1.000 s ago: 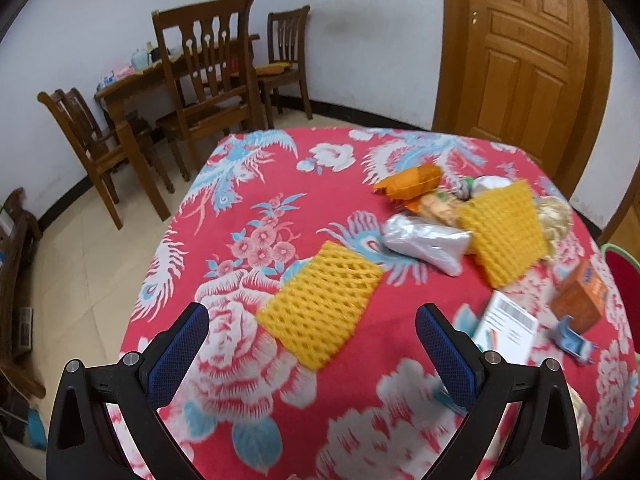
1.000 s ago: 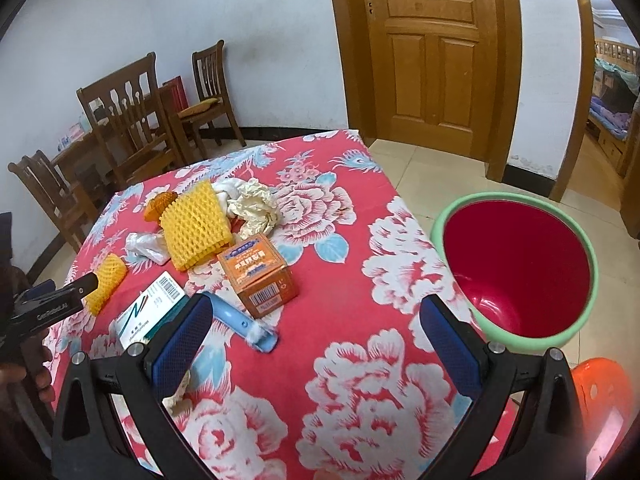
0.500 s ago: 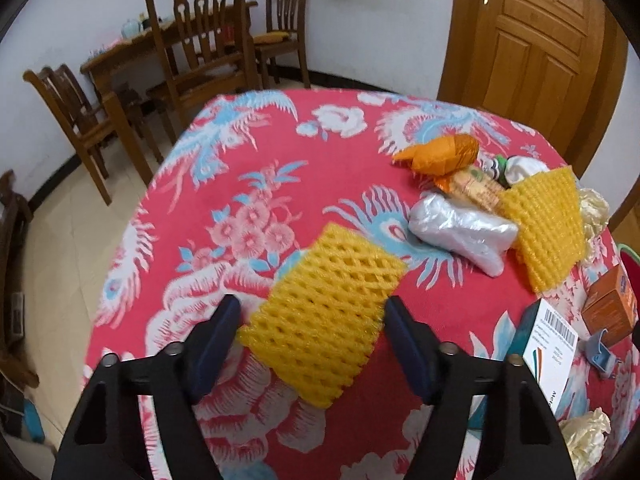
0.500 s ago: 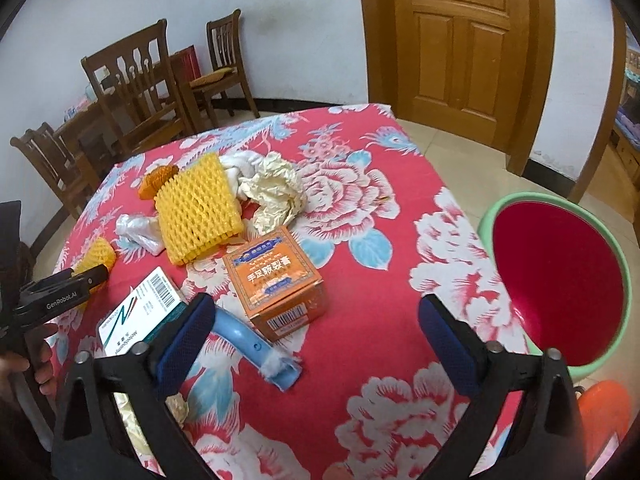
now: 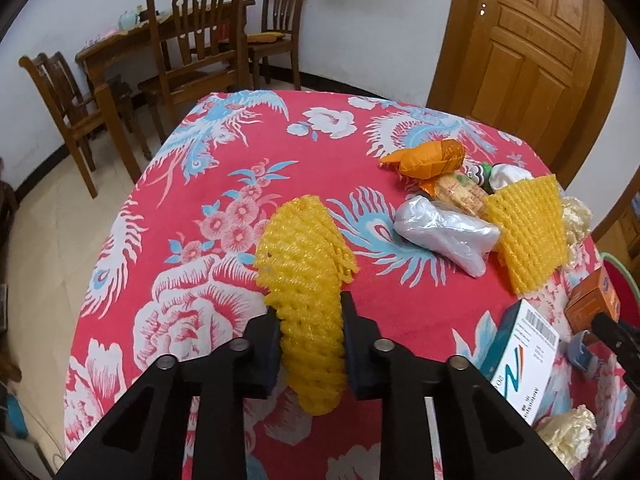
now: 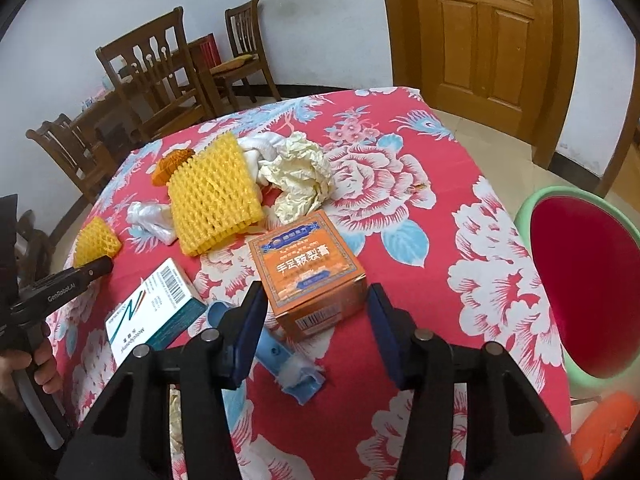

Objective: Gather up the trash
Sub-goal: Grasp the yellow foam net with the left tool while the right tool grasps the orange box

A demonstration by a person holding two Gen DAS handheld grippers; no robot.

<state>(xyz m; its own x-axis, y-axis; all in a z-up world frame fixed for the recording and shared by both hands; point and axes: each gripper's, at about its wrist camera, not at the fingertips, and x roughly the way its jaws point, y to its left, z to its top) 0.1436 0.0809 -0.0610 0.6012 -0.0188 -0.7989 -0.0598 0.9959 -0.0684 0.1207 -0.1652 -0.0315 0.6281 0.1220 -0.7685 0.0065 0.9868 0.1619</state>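
Observation:
My left gripper (image 5: 308, 312) is shut on a yellow foam net (image 5: 304, 248), squeezed into a narrow roll that arches up over the red floral tablecloth (image 5: 200, 208). From the right wrist view that net (image 6: 96, 240) shows at the far left. My right gripper (image 6: 316, 296) is low over the table, its jaws closing on either side of an orange box (image 6: 304, 256). The pads stand just beside the box walls. A bin with a red inside and a green rim (image 6: 536, 200) stands off the table's right edge.
More trash lies on the cloth: a second yellow net (image 6: 212, 192), crumpled paper (image 6: 300, 176), a white and teal carton (image 6: 156, 312), a blue plastic piece (image 6: 288, 364), a clear bag (image 5: 444, 236), an orange wrapper (image 5: 432, 158). Wooden chairs (image 5: 192, 40) and a door (image 5: 528, 40) stand behind.
The left jaws dropped over the flat yellow net and shut, crumpling it into a roll. The right gripper moved down toward the orange box and its jaws narrowed around it.

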